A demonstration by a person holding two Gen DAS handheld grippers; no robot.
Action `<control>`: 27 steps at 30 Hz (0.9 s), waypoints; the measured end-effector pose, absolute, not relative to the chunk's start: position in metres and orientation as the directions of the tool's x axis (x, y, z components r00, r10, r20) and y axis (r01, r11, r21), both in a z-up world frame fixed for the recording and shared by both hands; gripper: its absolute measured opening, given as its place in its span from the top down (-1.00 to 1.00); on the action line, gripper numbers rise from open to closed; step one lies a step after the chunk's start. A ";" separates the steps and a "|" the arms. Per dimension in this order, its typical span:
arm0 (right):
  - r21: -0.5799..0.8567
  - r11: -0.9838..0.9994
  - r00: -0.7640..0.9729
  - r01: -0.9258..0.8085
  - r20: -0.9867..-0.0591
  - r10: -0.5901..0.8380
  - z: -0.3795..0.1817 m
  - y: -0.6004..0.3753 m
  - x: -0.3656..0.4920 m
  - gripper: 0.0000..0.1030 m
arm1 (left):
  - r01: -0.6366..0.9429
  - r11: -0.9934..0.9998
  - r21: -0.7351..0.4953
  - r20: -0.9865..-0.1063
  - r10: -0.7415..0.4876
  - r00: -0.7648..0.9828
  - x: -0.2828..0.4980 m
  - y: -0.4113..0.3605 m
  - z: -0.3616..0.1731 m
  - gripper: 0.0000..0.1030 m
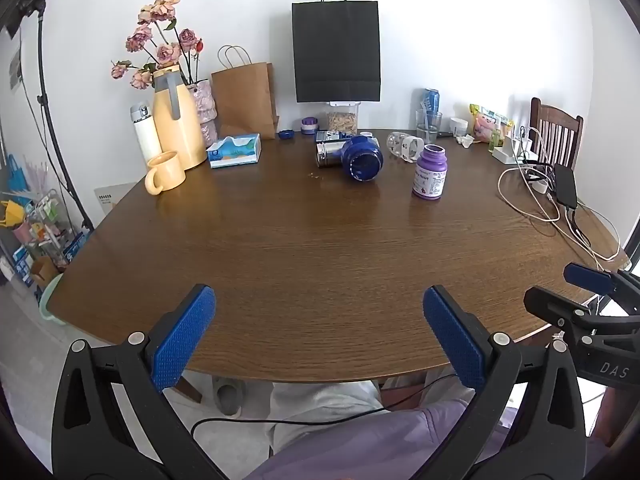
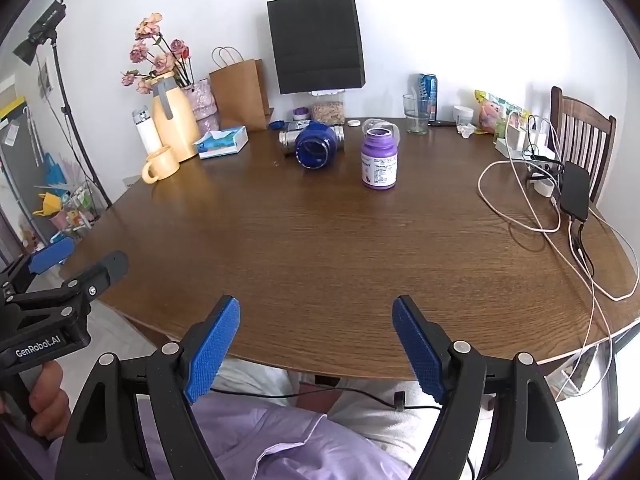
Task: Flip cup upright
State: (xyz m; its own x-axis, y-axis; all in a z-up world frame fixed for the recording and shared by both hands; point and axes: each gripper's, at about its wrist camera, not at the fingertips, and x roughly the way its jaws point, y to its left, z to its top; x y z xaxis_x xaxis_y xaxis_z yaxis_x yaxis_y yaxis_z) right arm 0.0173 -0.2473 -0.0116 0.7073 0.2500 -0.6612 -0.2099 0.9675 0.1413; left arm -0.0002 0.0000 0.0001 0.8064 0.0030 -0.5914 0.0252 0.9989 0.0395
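A blue cup point(image 1: 362, 159) lies on its side at the far middle of the round wooden table point(image 1: 304, 248), its mouth facing me; it also shows in the right wrist view point(image 2: 315, 147). My left gripper point(image 1: 319, 312) is open and empty over the table's near edge, far from the cup. My right gripper point(image 2: 316, 326) is open and empty, also at the near edge. Each gripper shows at the side of the other's view: the right gripper point(image 1: 576, 288) and the left gripper point(image 2: 76, 258).
A purple bottle point(image 1: 430, 172) stands right of the cup. A steel can point(image 1: 329, 153) lies behind the cup. A yellow mug point(image 1: 165, 171), jug point(image 1: 176, 120), tissue box point(image 1: 234, 151) stand far left. Cables point(image 1: 536, 196) and a black device point(image 1: 565, 186) lie at right. Bags stand at the wall.
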 end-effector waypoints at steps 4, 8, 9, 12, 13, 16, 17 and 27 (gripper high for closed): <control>0.128 0.970 0.706 -0.207 -0.667 0.239 -0.010 -0.242 0.016 -0.60 | 0.024 0.999 0.048 -0.589 0.009 0.808 0.000 -0.001 0.000 -1.00; 0.164 0.964 0.698 -0.209 -0.666 0.264 -0.009 -0.248 0.018 -0.60 | 0.021 0.999 0.048 -0.588 0.011 0.809 -0.001 -0.003 0.000 -1.00; 0.163 0.964 0.701 -0.209 -0.662 0.264 -0.009 -0.249 0.017 -0.60 | 0.021 0.999 0.047 -0.587 0.011 0.809 -0.001 -0.003 0.000 -1.00; 0.162 0.964 0.710 -0.211 -0.653 0.265 -0.008 -0.248 0.015 -0.60 | 0.025 0.999 0.041 -0.592 0.004 0.806 0.001 0.000 0.000 -1.00; 0.162 0.964 0.710 -0.210 -0.653 0.264 -0.008 -0.248 0.016 -0.60 | 0.025 0.999 0.041 -0.593 0.004 0.805 0.001 0.001 0.000 -1.00; 0.165 0.964 0.711 -0.209 -0.651 0.266 -0.007 -0.249 0.017 -0.60 | 0.026 0.999 0.040 -0.593 0.003 0.805 0.003 0.002 0.000 -1.00; 0.165 0.964 0.711 -0.209 -0.651 0.266 -0.007 -0.249 0.018 -0.60 | 0.025 0.999 0.043 -0.590 0.005 0.808 -0.001 0.000 0.003 -1.00; 0.164 0.965 0.705 -0.203 -0.659 0.261 -0.008 -0.251 0.019 -0.60 | 0.028 0.999 0.044 -0.592 0.003 0.806 -0.003 -0.002 0.000 -1.00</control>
